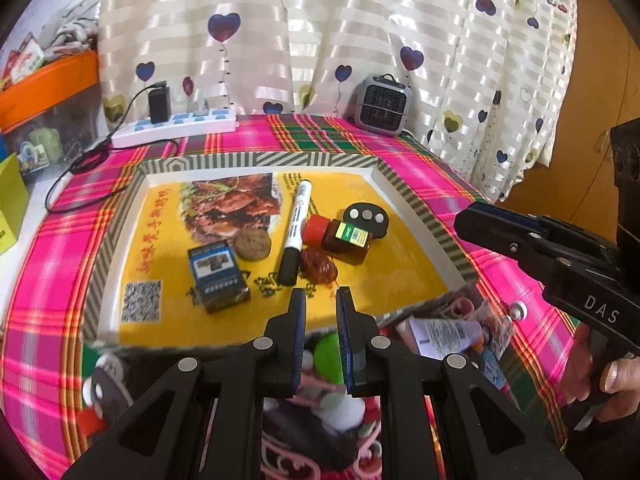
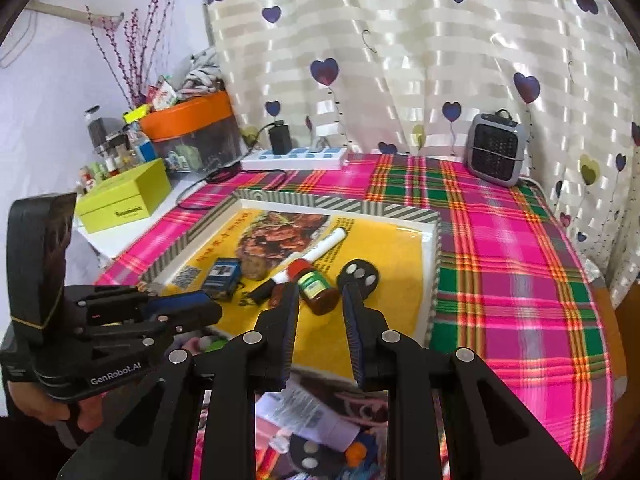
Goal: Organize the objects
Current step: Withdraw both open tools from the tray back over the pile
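A striped-rim tray [image 1: 120, 216] [image 2: 434, 280] with a yellow liner holds a white marker [image 1: 295, 224] [image 2: 320, 252], a red-capped jar [image 1: 340, 238] [image 2: 316, 286] on its side, a black key fob [image 1: 366, 218] [image 2: 358, 276], a blue box [image 1: 218, 274] [image 2: 222, 276], a brown round biscuit [image 1: 252, 244] [image 2: 254, 268] and a red wrapped sweet [image 1: 318, 266]. My left gripper [image 1: 321, 300] is open and empty, over the tray's near edge. My right gripper [image 2: 318, 300] is open and empty, its tips just short of the jar; it also shows in the left wrist view [image 1: 464, 220].
Below both grippers lies a heap of loose items: a white tube [image 1: 444, 334] [image 2: 304, 412], a green cap [image 1: 330, 354], another black fob [image 2: 310, 456]. A power strip [image 1: 176, 126], a grey heater [image 1: 382, 104], a green box [image 2: 128, 198] and an orange-lidded bin [image 2: 192, 124] stand behind.
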Demonstrator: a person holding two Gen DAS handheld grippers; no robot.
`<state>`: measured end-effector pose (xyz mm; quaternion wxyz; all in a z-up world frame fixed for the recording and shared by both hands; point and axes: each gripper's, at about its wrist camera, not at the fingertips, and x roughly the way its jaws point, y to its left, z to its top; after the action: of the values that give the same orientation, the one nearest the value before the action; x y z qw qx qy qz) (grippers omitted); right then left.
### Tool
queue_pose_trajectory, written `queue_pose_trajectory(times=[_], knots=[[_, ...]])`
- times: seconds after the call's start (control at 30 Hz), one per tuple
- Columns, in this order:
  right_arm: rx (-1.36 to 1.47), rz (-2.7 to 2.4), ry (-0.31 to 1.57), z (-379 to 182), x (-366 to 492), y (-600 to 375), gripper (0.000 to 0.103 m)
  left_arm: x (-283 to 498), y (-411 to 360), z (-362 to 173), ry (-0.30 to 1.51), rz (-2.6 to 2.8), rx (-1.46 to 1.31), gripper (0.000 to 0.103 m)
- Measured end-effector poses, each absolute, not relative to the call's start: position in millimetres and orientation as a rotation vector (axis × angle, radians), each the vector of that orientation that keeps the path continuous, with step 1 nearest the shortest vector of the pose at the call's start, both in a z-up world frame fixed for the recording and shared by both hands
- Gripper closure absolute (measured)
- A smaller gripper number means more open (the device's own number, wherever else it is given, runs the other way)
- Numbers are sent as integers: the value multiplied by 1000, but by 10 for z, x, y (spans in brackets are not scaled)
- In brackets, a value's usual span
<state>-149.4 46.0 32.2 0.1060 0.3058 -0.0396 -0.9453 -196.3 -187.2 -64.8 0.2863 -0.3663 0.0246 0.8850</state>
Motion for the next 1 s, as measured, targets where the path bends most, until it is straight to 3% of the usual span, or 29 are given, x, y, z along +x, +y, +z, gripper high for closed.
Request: queue_pose_trajectory(times=[0.33,0.7,0.83,1.0], knots=[[837,-2748,-216,271,-1309,473,103,-1771,-2113,-639,33,2412,-930,82],[845,-2701,-194,213,-1100,443,103,-1654,-2324,-622,27,2453,-915,81],[859,-2701,-166,176,-1025,464,103,-1602,-2393,-638,12,2449,-906,69],[886,-2696,-163,101,-960,489,103,-1581,-2450,-670,-14,2449,-917,67]])
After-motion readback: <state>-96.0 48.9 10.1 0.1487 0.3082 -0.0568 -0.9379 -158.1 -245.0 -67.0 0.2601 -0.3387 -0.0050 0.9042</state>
